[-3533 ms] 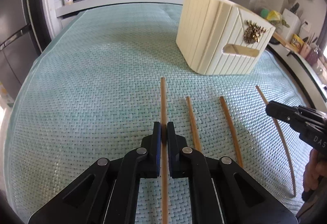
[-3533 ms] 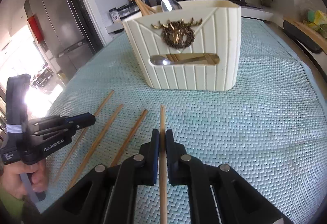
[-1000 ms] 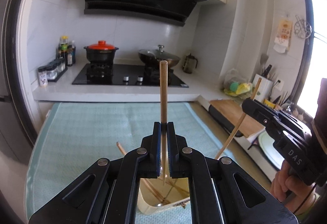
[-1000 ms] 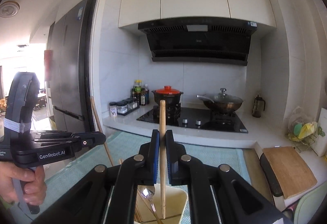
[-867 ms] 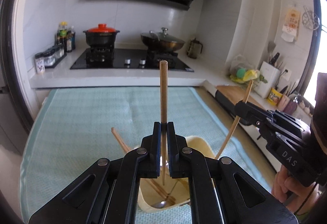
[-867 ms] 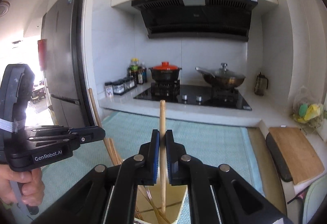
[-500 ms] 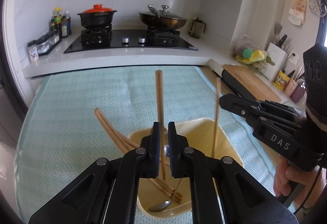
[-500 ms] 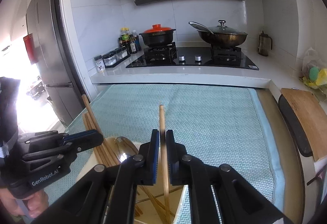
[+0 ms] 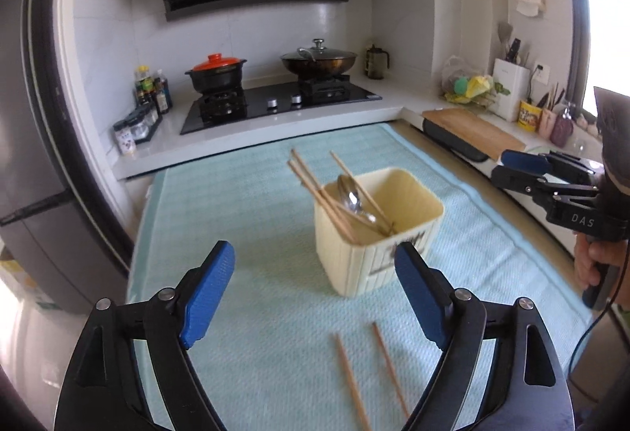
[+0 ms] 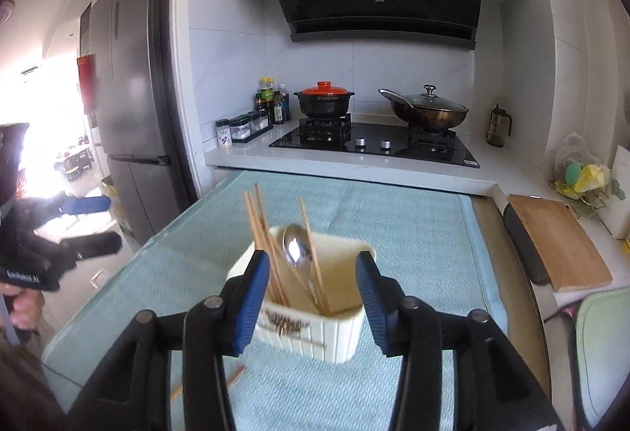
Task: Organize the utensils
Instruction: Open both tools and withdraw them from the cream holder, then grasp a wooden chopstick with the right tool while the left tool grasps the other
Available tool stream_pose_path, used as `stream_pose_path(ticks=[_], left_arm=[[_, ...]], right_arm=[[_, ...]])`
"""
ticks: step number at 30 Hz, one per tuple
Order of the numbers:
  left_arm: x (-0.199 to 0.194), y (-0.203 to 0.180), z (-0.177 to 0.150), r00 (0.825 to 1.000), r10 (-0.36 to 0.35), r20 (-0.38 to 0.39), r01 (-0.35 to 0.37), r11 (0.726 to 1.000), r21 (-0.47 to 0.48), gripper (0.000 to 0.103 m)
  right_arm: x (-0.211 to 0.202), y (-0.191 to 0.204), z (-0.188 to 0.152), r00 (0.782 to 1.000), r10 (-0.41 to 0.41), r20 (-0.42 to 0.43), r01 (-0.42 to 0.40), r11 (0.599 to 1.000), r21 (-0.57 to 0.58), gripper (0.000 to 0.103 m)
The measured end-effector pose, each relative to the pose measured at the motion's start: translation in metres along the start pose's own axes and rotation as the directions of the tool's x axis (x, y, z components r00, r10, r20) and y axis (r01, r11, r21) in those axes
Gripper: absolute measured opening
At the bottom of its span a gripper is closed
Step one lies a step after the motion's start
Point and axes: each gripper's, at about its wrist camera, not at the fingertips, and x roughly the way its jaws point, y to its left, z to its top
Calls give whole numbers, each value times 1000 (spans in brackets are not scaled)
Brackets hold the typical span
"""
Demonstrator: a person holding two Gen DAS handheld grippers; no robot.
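**Both grippers empty above mat, 2 chopsticks left lying loose**

Left gripper (image 9: 313,291): jaws opening, fingers spread wide, nothing between them. Right gripper (image 10: 311,297): jaws opening, pads apart, nothing pinched; the holder sits behind the gap, not touched.

Cream utensil holder (image 9: 378,234) stands upright mid-mat, toward the right half of the teal mat (image 9: 244,218). Open mat all round it: broad strip to the left, more behind up to the white counter edge (image 9: 252,143). Mat's right edge runs beside a cutting board (image 9: 472,130).

Chopsticks in holder (image 9: 315,187) lean back-left, tips up and out over the rim, long axis diagonal. Spoon (image 9: 352,198) rests among them, bowl up.

2 loose chopsticks (image 9: 350,383) lie flat on the near mat in front of the holder, roughly parallel, just beside each other, long axis running near-to-far with a slight leftward slant at the far ends.
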Motion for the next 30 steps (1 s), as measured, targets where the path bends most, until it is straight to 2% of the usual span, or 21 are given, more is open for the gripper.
stream_pose_path(ticks=[4, 8, 11, 15, 20, 26, 30], left_arm=[[-48, 9, -49, 997, 73, -13, -73, 997, -1, 93], [-83, 17, -93, 995, 96, -35, -98, 993, -67, 95], [-95, 16, -124, 995, 85, -59, -91, 989, -114, 97], [-89, 6, -160, 993, 81, -88, -95, 980, -173, 98], [-60, -7, -196, 992, 39, -119, -71, 959, -274, 98], [-40, -26, -209, 992, 5, -123, -38, 963, -266, 98], [-28, -33, -208, 991, -12, -134, -22, 967, -252, 98]], right_arm=[[-33, 14, -66, 998, -44, -41, 43, 999, -23, 48], [-53, 16, -128, 990, -89, -108, 90, 996, 6, 48], [-70, 19, -166, 980, -135, -145, 140, 990, 22, 48], [-86, 31, -202, 966, -195, -171, 201, 980, 13, 48], [-86, 56, -223, 966, -190, -174, 190, 982, -18, 48], [-72, 74, -225, 973, -136, -186, 135, 991, -16, 48], [-54, 78, -219, 973, -68, -220, 80, 996, 45, 48]])
